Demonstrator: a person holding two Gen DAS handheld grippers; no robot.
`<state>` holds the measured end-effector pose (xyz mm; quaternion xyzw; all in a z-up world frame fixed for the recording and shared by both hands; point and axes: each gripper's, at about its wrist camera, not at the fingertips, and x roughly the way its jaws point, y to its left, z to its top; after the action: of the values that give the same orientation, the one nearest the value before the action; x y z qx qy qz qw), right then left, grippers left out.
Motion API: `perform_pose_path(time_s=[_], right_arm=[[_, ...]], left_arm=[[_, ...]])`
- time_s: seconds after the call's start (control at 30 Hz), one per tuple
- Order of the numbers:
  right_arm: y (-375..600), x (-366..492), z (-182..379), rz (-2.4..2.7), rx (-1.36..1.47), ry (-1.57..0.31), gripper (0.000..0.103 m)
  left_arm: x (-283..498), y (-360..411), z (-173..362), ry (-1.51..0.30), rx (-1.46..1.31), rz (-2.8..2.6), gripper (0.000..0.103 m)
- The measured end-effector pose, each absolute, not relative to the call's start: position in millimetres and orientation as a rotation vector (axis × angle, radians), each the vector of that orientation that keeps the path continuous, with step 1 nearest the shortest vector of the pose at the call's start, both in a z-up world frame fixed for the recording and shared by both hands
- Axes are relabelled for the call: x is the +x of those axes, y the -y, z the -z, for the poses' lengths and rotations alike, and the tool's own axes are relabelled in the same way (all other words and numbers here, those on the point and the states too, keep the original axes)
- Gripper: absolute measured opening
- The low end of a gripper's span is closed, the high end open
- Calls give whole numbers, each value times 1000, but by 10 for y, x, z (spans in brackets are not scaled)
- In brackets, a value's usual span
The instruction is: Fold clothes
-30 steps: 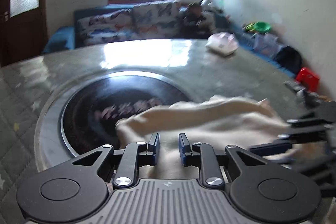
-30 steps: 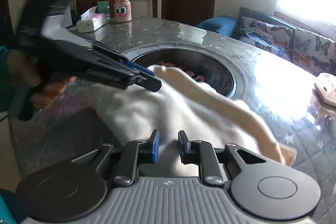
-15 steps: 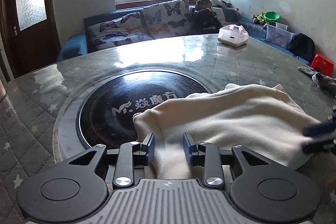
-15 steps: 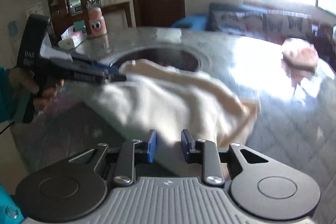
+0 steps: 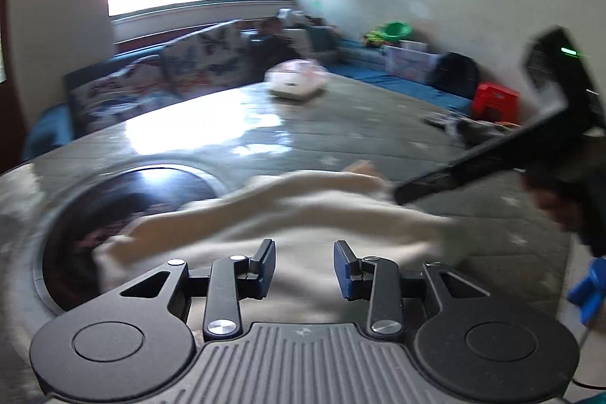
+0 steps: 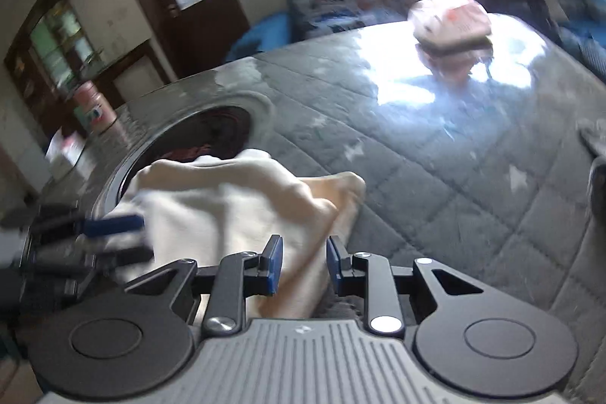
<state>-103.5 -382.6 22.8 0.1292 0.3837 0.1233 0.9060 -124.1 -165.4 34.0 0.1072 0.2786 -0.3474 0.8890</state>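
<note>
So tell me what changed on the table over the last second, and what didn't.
The left gripper has just been opening its jaws, with the cream garment lying loose beneath them, not pinched. The right gripper has swung round to the garment's end nearer the sofa and opened a little. The garment looks more bunched. It still lies partly over the black round inset, and the white tissue box has stayed put.

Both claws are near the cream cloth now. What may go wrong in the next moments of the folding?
1. The left claw has just been opening and its pads do not press the cream cloth, so the fold may relax.
2. The cloth lies partly over the dark round inset in the table; an edge may sag there.
3. The right claw works close by; the two claws may collide.
</note>
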Motion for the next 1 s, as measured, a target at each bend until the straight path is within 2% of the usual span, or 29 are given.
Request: perform_pose_path(time_s=[0.1,0.23,0.67,0.77,1.0], right_arm=[[3855,-973,-227,-254,258,-765,23],[3871,-910,-239,-242,222,-733,15],[3823,-826,-162,-262,207,-755,15],[3742,-840,-179,-254,141,-732,4],[3561,-894,-372,-215,-41,-638,3]], left_arm=[[-1329,1865,-318,-572,241,800,37],[-1399,2081,-303,-557,268,877,37],[-1458,2230,-245,-564,284,936,39],[-1472,2237,-243,-564,286,940,39],[-1469,2288,-217,-570,294,972,43]])
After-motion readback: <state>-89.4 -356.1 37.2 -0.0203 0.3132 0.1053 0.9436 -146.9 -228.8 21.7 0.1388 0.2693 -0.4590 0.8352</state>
